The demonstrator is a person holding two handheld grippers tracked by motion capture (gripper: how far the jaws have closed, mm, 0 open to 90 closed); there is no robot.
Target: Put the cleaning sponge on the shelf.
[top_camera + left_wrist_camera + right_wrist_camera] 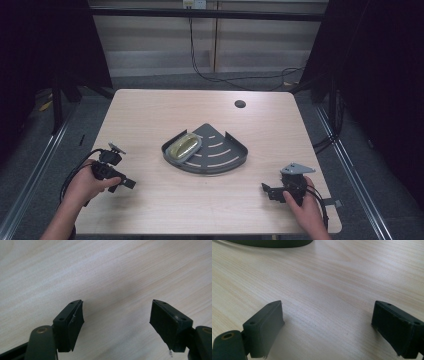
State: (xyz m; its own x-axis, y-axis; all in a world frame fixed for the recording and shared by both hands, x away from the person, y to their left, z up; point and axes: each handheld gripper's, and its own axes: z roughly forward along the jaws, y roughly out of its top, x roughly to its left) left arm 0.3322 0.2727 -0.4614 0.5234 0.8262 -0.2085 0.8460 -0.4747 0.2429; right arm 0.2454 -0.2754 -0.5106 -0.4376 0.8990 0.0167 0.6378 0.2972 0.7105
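**Both grippers idle over bare desk, tray and dish between them**

Task thing: dark grey quarter-round tray (227,150) near the middle of the desk (150,115); its square corner points away from the person, towards the far edge; its curved rim faces the person; its long axis, the chord of the arc, runs roughly left-right across the desk, slightly tilted; pale slots curve across its floor. In the right gripper view a strip of the tray's dark rim (272,243) shows at the top edge.

A small oval grey dish (182,147) with something yellowish in it sits on the tray's left part, overhanging the left wall; its long axis runs diagonally, near-left to far-right.

Left gripper (126,182): held in the left hand (87,185), near-left of the tray, well apart from it; fingers (72,325) stand wide apart with nothing between them, bare wood behind.

Right gripper (266,191): held in the right hand (305,210), near-right of the tray, pointing left, grey three-cornered plate on top; fingers (267,327) apart, nothing between them, wood grain below.

Surface: light wood-grain desk, rounded corners, dark round cable hole (240,104) near the far right; otherwise matte and even.

Room: grey floor; metal rails to left and right of the desk; dark curtains on both sides; pale panelled wall at the back with a black cable (200,70) hanging down and trailing across the floor.
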